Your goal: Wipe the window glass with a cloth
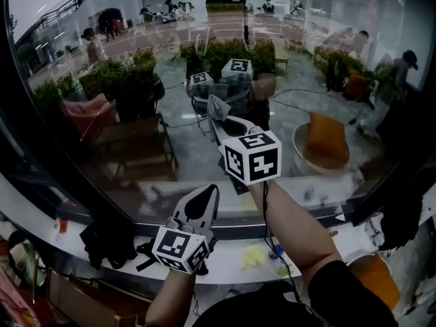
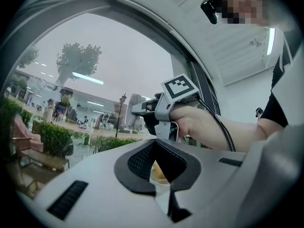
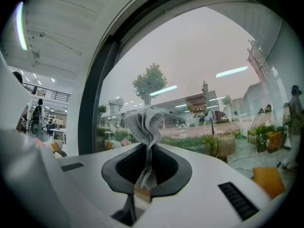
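The window glass (image 1: 136, 80) fills the head view and mirrors both grippers. My right gripper (image 1: 219, 118) is raised up to the pane, shut on a grey ribbed cloth (image 1: 215, 105) that bunches above its tips. In the right gripper view the cloth (image 3: 146, 122) fans out of the right gripper (image 3: 149, 148) in front of the glass (image 3: 204, 65). My left gripper (image 1: 206, 196) hangs lower, near the sill, shut with nothing in it. In the left gripper view the left gripper (image 2: 156, 146) has its pads together, and the right gripper's body (image 2: 161, 110) shows beyond in a hand.
A dark curved window frame (image 1: 41, 162) bounds the pane on the left and below. The white sill (image 1: 225, 268) carries a black bundle (image 1: 109, 240) and a small yellow item (image 1: 255, 256). An orange bucket (image 1: 375, 278) stands at lower right. A cable (image 1: 269, 230) runs from the right gripper.
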### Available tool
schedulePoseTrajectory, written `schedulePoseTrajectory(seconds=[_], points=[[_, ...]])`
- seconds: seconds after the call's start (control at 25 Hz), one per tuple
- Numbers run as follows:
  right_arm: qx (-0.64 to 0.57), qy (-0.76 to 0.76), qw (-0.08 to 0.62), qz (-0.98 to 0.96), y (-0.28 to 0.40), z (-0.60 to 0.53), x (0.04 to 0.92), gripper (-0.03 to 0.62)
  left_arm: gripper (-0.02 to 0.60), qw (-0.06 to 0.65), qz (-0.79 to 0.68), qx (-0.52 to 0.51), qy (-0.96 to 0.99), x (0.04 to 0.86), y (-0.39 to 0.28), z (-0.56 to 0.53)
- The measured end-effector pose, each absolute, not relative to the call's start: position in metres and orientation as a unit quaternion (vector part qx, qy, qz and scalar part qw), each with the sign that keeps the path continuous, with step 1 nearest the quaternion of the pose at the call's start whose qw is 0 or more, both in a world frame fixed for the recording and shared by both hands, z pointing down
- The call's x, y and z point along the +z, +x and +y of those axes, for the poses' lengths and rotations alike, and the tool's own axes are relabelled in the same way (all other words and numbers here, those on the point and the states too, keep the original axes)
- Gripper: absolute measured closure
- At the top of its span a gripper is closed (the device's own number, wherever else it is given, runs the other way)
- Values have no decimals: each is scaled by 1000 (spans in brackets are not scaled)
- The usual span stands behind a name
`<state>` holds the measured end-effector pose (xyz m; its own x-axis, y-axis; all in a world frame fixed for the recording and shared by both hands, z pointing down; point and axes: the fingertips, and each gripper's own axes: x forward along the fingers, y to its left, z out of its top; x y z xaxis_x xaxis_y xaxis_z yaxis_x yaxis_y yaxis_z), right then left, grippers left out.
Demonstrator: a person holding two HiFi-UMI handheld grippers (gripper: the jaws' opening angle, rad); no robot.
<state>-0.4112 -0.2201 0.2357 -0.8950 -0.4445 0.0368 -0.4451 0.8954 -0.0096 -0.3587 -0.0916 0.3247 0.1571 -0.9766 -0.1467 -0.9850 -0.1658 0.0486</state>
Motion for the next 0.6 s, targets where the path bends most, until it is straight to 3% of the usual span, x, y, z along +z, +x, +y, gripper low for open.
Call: schedulePoseTrajectory(seconds=[0.6], points=[[9,299,18,-954,-300,-283,231,549,574,33,612,66,-788,318,-284,-127]])
